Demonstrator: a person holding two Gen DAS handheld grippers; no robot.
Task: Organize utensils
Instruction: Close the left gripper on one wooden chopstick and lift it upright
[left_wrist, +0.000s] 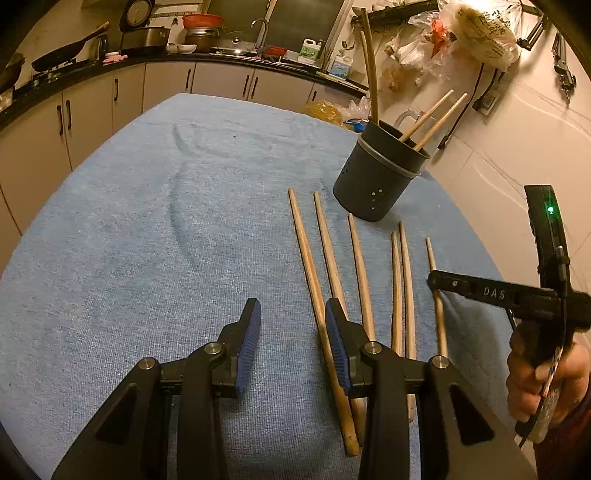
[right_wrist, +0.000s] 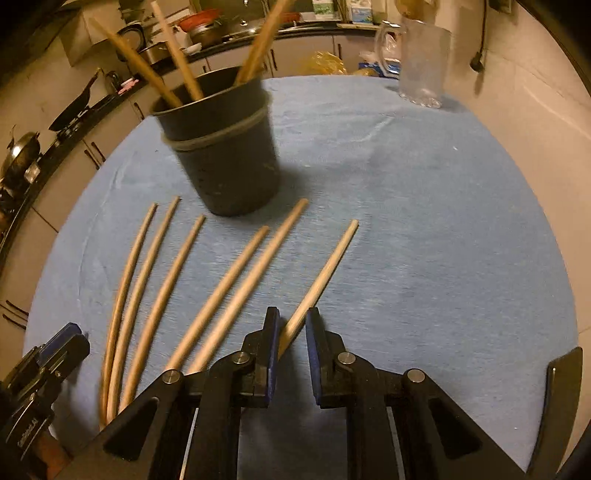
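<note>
Three chopsticks already stand in the dark utensil holder (right_wrist: 221, 147); six lie just before it. The right gripper (right_wrist: 291, 332) pinches the rightmost chopstick (right_wrist: 321, 273); the left gripper (left_wrist: 291, 332) hangs part-open, empty.

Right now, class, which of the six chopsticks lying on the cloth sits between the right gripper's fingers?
The rightmost chopstick, lying apart from the other five; its near end runs between the right gripper.
</note>
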